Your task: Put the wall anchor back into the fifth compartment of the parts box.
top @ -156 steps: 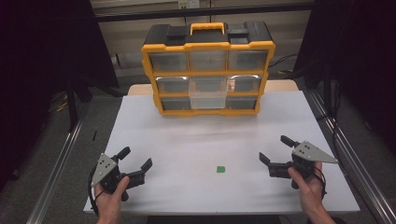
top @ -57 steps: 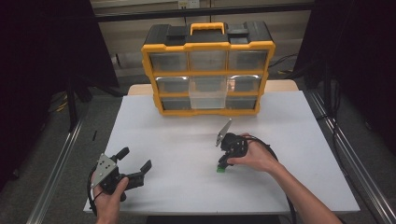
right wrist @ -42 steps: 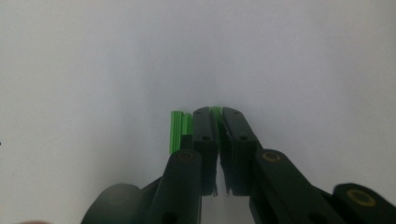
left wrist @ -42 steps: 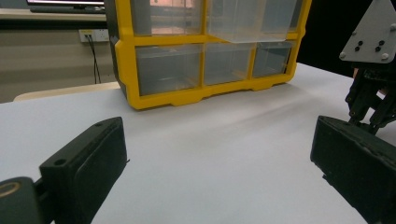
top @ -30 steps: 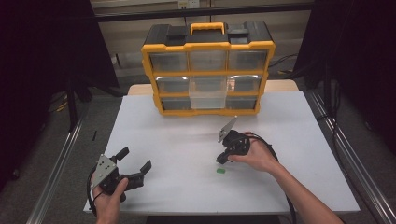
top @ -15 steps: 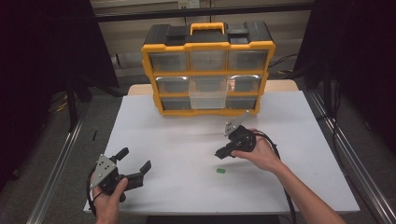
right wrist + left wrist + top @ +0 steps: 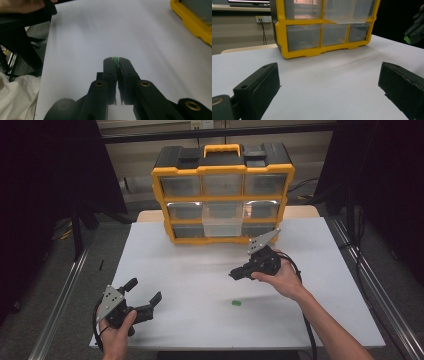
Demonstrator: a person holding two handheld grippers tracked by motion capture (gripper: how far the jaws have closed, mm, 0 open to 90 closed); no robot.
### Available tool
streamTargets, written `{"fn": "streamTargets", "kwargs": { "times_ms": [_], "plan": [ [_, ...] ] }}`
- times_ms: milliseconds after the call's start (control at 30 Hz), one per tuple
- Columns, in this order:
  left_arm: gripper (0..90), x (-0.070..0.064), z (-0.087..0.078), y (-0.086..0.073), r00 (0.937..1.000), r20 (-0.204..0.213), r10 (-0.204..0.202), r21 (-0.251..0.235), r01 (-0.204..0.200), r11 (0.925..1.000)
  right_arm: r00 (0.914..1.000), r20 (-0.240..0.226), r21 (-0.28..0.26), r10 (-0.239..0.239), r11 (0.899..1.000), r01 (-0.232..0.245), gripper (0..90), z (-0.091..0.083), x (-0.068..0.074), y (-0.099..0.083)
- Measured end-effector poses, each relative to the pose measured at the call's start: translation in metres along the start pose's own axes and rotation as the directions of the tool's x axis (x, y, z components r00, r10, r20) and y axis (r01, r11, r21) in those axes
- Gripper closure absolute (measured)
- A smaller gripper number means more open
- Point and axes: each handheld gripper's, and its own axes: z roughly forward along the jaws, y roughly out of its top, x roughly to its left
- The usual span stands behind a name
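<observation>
A yellow and black drawer organizer point(image 7: 222, 172) stands at the table's far side, its middle clear drawer point(image 7: 223, 222) pulled out. My right gripper point(image 7: 234, 274) hovers in front of it, jaws pointing left and shut on a small green piece point(image 7: 115, 59). The same piece shows as a green tip point(image 7: 407, 39) in the left gripper view. Another small green bit point(image 7: 236, 303) lies on the white table point(image 7: 190, 270) below and nearer me. My left gripper point(image 7: 145, 292) rests open at the near left, with nothing between its fingers point(image 7: 262, 80).
The organizer's bottom drawers point(image 7: 304, 36) are closed. Metal rails point(image 7: 65, 290) run along both table sides. A cable point(image 7: 300, 285) trails from the right gripper over the forearm. The left hand point(image 7: 22, 5) shows at the top of the right gripper view.
My right gripper came in from the right front, closed at the green spot, then rose and moved toward the organizer. A green bit stays on the table. The left gripper has not moved.
</observation>
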Motion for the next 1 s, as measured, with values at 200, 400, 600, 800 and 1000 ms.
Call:
{"fn": "streamTargets", "kwargs": {
  "times_ms": [200,400,600,800,1000],
  "plan": [
    [3.8,0.001,0.000,0.000,0.9999,0.001,0.016,0.005,-0.016,0.9999,0.9996,0.009,-0.055,-0.026,0.998,0.026,84.8,-0.015,-0.002,0.016],
    [3.8,0.000,0.000,0.000,0.9999,0.011,0.009,0.003,-0.009,1.0000,0.9982,0.042,-0.114,-0.042,0.992,0.047,84.8,-0.033,-0.003,0.034],
    [3.8,0.000,0.000,0.000,1.0000,0.004,0.004,-0.005,-0.004,1.0000,0.9954,0.070,-0.118,-0.065,0.990,0.073,84.8,-0.042,-0.006,0.050],
    [3.8,0.000,0.000,0.000,1.0000,0.003,-0.003,-0.002,0.003,1.0000,0.9905,0.111,-0.100,-0.081,0.991,0.092,84.8,-0.050,-0.013,0.069],
    [3.8,0.001,-0.001,0.001,1.0000,0.004,0.009,0.000,-0.009,1.0000,0.9843,0.159,-0.090,-0.077,0.992,0.093,84.8,-0.062,-0.024,0.091]
  ]
}}
